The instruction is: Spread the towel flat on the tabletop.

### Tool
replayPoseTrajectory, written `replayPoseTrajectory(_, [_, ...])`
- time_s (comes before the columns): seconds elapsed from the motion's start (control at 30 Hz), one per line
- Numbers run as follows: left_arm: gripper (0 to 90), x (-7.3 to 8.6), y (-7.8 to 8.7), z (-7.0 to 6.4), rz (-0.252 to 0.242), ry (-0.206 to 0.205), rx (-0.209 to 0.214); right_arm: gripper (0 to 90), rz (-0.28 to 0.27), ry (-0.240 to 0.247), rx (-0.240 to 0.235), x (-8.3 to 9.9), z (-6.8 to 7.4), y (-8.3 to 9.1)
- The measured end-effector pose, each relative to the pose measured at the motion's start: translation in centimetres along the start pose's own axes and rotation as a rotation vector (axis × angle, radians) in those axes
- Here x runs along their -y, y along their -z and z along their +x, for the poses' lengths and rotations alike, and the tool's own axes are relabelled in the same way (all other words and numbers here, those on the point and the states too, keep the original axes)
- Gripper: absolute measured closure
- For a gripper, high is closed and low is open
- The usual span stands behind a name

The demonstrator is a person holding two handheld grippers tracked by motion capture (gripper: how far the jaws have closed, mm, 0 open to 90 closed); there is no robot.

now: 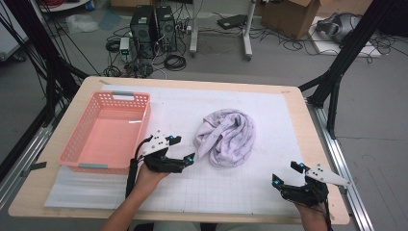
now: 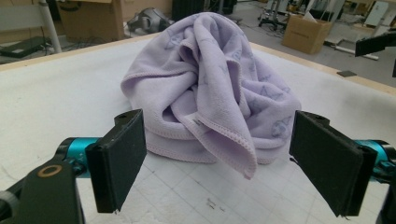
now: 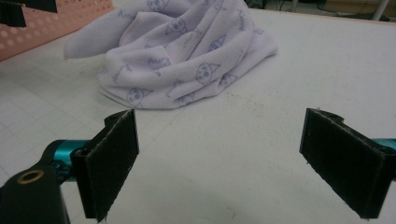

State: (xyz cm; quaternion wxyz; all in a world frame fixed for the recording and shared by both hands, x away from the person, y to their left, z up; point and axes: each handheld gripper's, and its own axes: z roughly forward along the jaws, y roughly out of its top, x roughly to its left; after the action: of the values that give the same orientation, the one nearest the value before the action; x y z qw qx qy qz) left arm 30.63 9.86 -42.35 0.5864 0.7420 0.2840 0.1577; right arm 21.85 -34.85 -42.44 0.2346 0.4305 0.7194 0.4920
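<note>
cables, computer towers (image 1: 153, 30) and cardboard boxes (image 1: 293, 15) crowd the floor behind the wooden desk (image 1: 315, 144), whose top carries a white gridded mat (image 1: 231, 187). just ahead of the left tool (image 1: 184, 149), whose jaws stand wide apart with nothing between them, lies a crumpled lilac towel (image 1: 226, 137), its folded edge close before the jaws, while a pink basket (image 1: 108, 130) sits right beside that tool on its outer side. the right tool (image 1: 287, 173) is also spread open and empty, with the towel well ahead of it.

A crumpled lilac towel (image 1: 225, 137) with faint printed motifs lies heaped mid-table, right of the pink basket (image 1: 107, 130).
</note>
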Motion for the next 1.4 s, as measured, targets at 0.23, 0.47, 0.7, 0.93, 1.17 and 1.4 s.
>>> replayPoseTrajectory(0.23, [20.0, 0.1, 0.1, 0.0, 0.025, -0.002, -0.003, 10.4, 0.086, -0.026, -0.030, 0.3, -0.9, -1.9])
replayPoseTrajectory(0.47, [20.4, -0.2, -0.2, 0.3, 0.027, 0.022, -0.019, 18.9, 0.182, -0.044, -0.064, -0.6, -1.7, -5.9])
replayPoseTrajectory(0.7, [31.4, -0.9, -2.5, 0.2, 0.066, 0.007, -0.001, 16.2, 0.258, -0.105, -0.105, -1.9, -0.7, -10.6])
replayPoseTrajectory(0.93, [32.1, -1.9, -6.4, 0.4, 0.184, 0.003, 0.008, 35.4, 0.308, -0.036, -0.041, -3.2, 1.1, -13.6])
replayPoseTrajectory(1.17, [75.7, -0.8, -9.0, 0.0, 0.372, -0.094, -0.006, 81.2, 0.295, -0.025, -0.064, -3.2, -0.3, -10.9])
replayPoseTrajectory(1.4, [85.0, -1.5, -7.8, 1.4, 0.330, -0.073, -0.116, 81.9, 0.220, -0.107, -0.126, -2.8, -1.3, -6.1])
